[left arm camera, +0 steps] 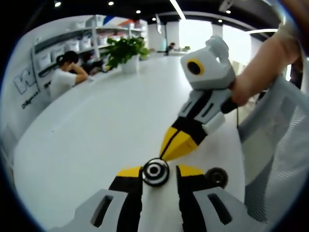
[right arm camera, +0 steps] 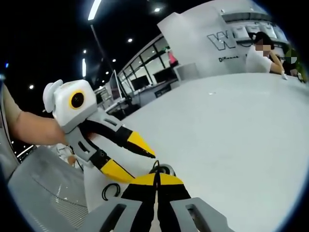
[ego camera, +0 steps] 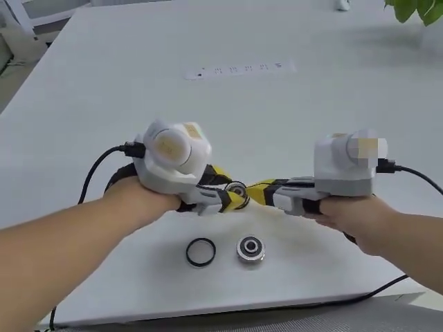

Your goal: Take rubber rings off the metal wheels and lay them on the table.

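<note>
On my smooth matt table (ego camera: 138,90) the bare wheel (ego camera: 250,248) looks like shiny metal, the loose ring (ego camera: 201,252) like dull black rubber.

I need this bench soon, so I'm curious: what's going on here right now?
A person works with two hand-held grippers over a white table. The left hand-held gripper grips a metal wheel. The right hand-held gripper is pinched shut at that wheel's rubber ring, apparently peeling it off. One loose ring and a bare wheel already lie on the table.
</note>
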{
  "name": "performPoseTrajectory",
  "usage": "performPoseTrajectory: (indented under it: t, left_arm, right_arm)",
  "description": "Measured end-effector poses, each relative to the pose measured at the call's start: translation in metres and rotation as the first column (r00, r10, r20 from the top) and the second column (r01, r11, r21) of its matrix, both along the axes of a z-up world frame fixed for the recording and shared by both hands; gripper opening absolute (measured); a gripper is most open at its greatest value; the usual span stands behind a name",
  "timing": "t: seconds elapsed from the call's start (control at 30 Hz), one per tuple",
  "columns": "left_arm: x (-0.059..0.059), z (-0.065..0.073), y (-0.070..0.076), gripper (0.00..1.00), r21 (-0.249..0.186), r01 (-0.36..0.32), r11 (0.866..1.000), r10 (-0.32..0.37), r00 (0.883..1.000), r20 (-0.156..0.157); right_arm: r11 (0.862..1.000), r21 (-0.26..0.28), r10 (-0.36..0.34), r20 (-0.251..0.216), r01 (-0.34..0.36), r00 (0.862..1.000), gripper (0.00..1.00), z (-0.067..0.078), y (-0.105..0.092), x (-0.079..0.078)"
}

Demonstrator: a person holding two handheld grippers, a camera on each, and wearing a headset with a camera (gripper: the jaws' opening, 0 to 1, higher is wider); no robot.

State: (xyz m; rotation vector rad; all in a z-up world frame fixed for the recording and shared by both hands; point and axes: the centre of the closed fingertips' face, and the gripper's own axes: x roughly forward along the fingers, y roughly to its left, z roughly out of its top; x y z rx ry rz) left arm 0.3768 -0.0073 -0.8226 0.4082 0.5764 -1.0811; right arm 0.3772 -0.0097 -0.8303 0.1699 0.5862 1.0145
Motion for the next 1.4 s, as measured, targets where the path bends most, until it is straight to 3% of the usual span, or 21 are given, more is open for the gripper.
performPoseTrajectory:
  t: [0.43,0.9,1.4]
  left_arm:
    - [-0.016,0.016,0.013,0.44,-0.009,0.019,1.000,-0.019,1.000,0.017]
    - [-0.042,0.036,0.021,0.59,-0.027,0.038,0.999,-0.037,0.999,0.025]
    - [-0.067,0.045,0.041,0.67,-0.023,0.047,0.999,-0.046,0.999,0.024]
  right_arm:
    - [0.999,0.002,0.033,0.014,-0.033,0.999,0.00,0.009,0.006,-0.005]
    - [0.998,0.025,0.051,0.027,-0.052,0.998,0.00,0.028,0.011,-0.017]
    - [0.995,0.031,0.098,0.037,-0.099,0.995,0.00,0.041,0.019,-0.035]
